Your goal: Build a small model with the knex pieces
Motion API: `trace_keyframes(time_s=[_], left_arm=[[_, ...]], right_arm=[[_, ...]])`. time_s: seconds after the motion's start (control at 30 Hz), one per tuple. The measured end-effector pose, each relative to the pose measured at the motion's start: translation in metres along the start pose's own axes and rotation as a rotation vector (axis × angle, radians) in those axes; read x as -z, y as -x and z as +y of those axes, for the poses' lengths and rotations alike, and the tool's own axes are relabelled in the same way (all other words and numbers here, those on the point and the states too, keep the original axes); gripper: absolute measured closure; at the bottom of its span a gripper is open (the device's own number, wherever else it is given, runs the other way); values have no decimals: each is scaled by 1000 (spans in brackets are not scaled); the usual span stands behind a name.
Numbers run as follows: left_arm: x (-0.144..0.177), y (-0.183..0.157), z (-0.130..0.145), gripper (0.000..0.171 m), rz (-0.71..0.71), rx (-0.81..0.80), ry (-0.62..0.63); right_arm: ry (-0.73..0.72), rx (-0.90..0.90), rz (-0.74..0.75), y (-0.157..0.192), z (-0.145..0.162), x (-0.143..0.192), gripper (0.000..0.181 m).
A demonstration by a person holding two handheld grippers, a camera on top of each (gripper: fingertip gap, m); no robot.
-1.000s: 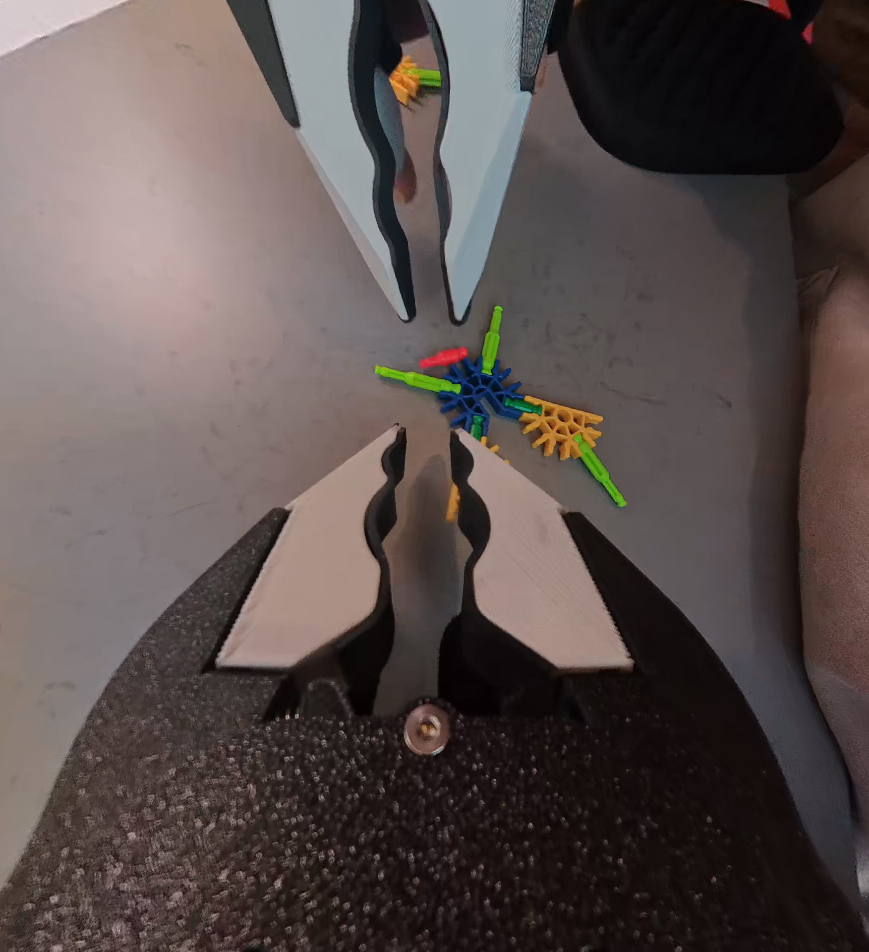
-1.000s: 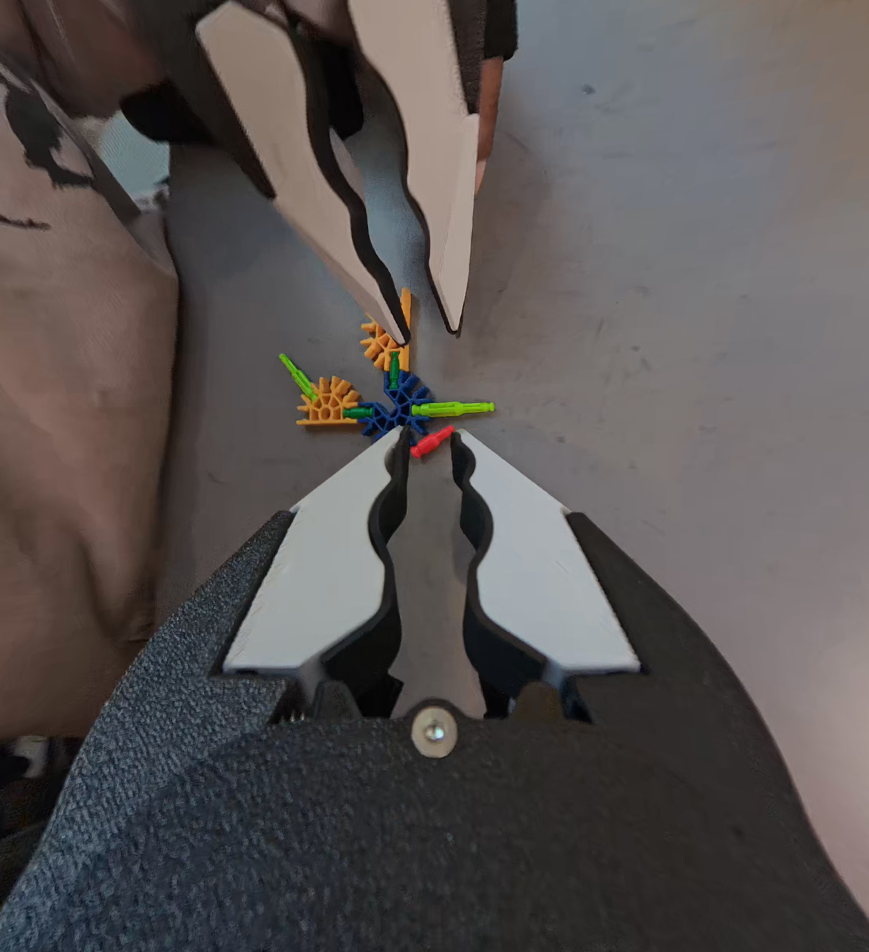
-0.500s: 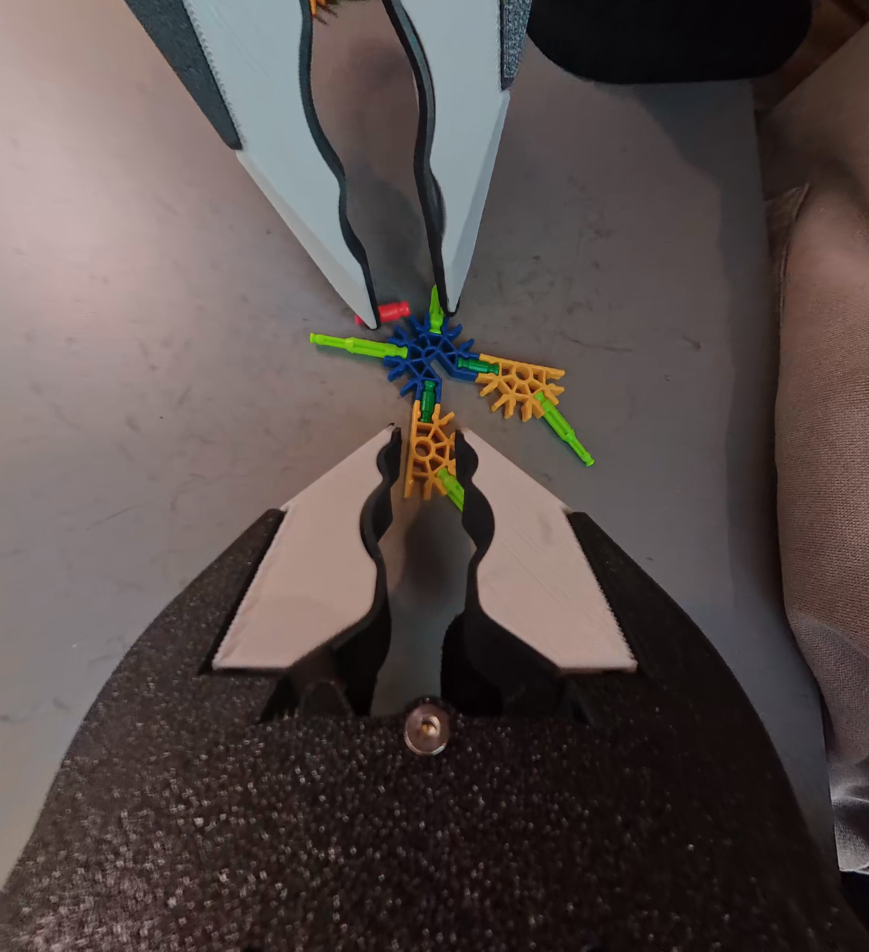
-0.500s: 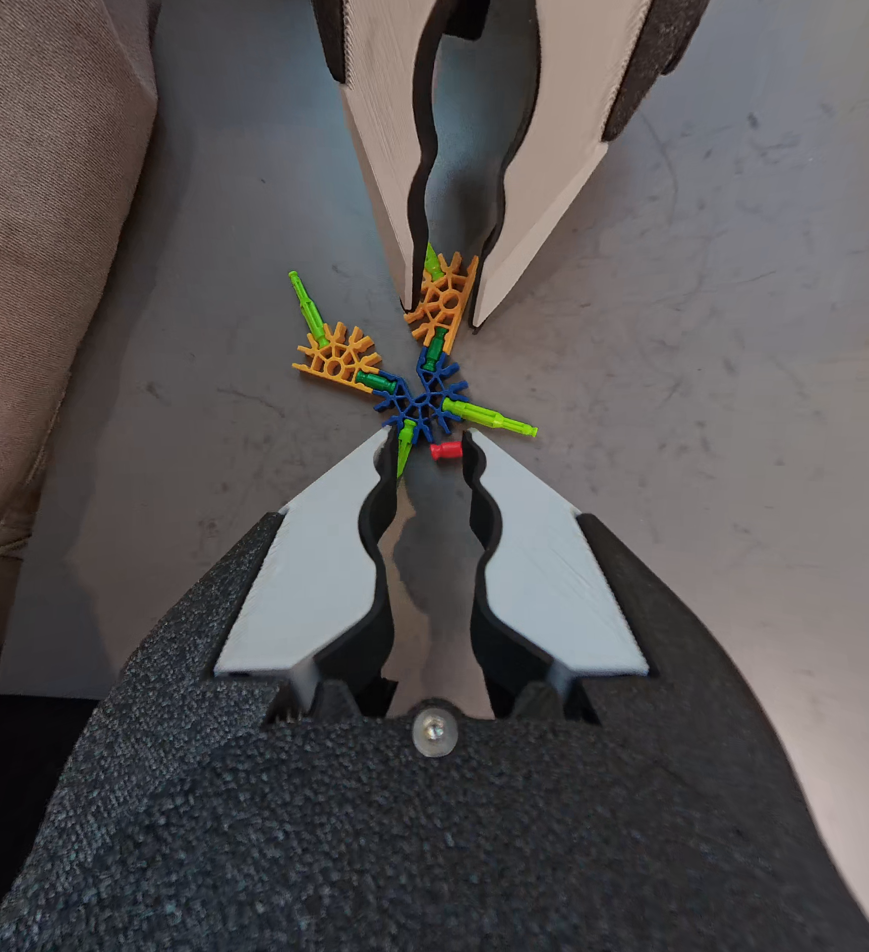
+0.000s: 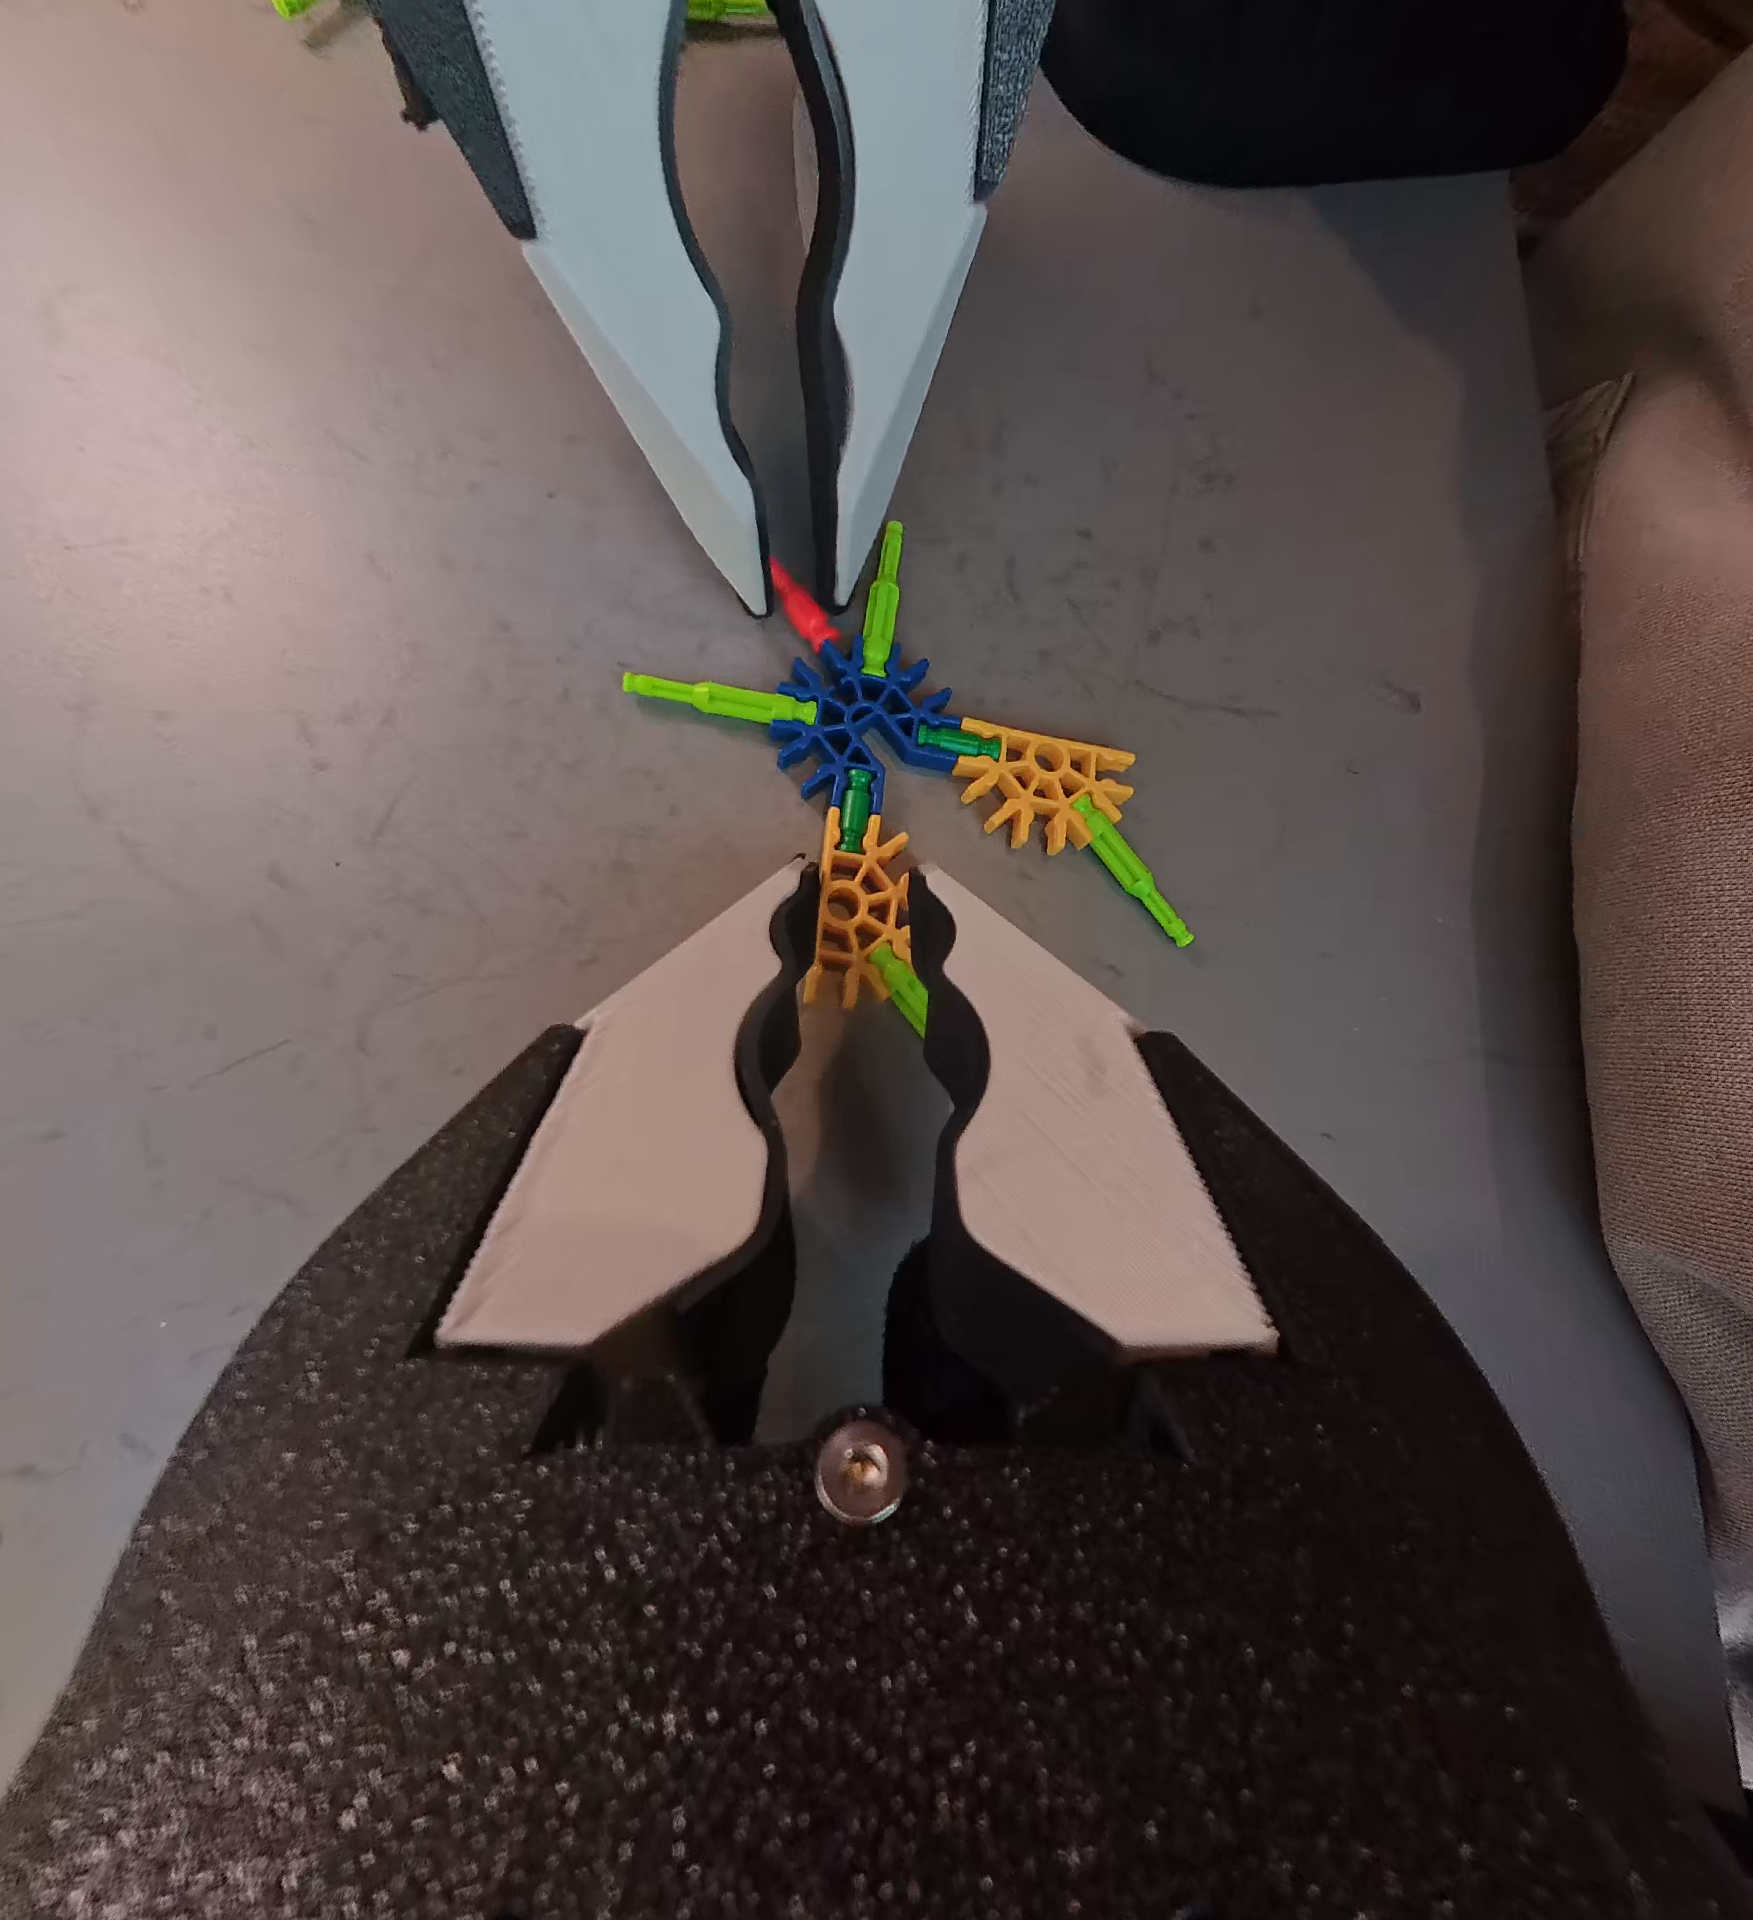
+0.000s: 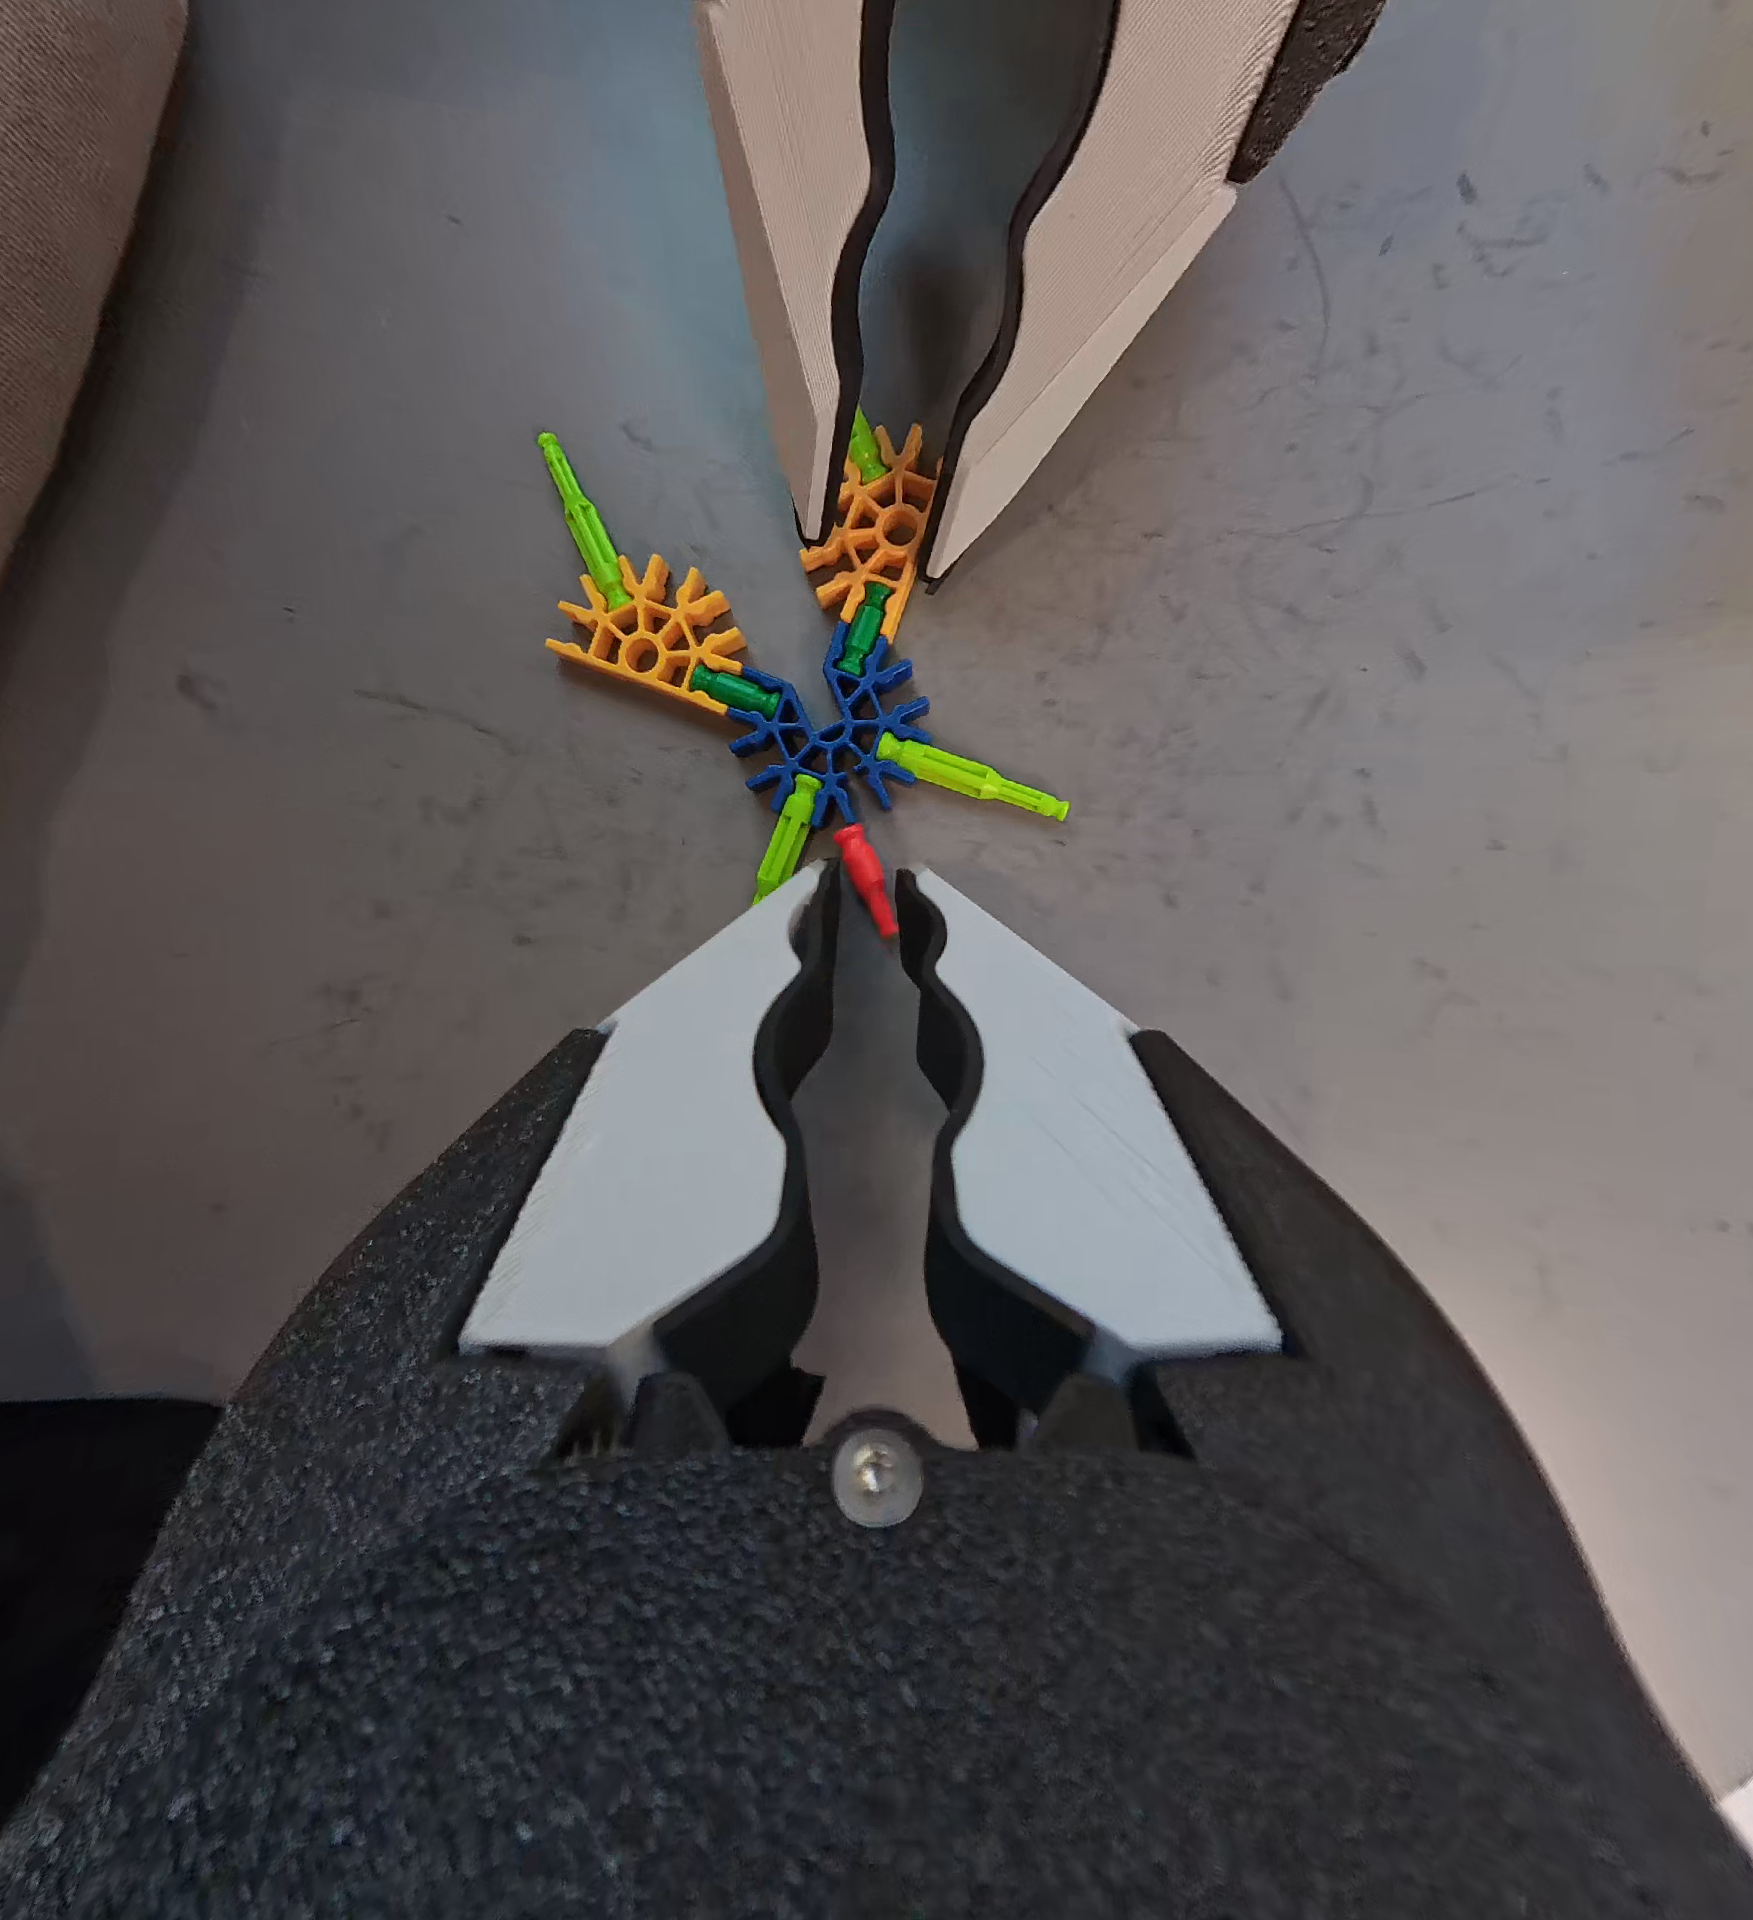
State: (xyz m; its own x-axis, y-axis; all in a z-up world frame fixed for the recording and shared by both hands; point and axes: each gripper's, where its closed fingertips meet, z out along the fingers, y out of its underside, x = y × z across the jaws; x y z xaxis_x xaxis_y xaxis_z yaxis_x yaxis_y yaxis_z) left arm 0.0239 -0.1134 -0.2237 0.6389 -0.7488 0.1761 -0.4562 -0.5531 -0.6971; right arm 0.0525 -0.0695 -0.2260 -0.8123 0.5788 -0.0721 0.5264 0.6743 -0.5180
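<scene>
Your left tongs are clamped on the near orange connector, which sits between their tips on the grey table. A short dark green rod joins it to the blue hub, so that long axis runs straight ahead along the tongs. Your right tongs are closed on the red rod; its free end points at the hub's rim and just touches it. Half a second ago the red rod lay crosswise between open tips; now it is gripped and aimed lengthwise at the hub. A second orange connector and light green rods fan out from the hub. Brown fabric borders the table close beside the toy; the other side is open table.
</scene>
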Motion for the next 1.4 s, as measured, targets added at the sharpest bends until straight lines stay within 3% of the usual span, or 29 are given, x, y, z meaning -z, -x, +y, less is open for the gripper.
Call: trace_keyframes(time_s=[0.27,0.87,1.03,1.4], left_arm=[[-1,0,-1,154,3,-9,-11],[-2,0,-1,154,4,-13,-12],[-2,0,-1,154,4,-13,-11],[-3,-2,-2,155,39,27,-18]], right_arm=[[-39,19,4,2,-11,7,178],[44,74,-30,1,-9,0,174],[26,60,-40,1,-15,2,181],[202,128,-13,2,-14,-3,181]])
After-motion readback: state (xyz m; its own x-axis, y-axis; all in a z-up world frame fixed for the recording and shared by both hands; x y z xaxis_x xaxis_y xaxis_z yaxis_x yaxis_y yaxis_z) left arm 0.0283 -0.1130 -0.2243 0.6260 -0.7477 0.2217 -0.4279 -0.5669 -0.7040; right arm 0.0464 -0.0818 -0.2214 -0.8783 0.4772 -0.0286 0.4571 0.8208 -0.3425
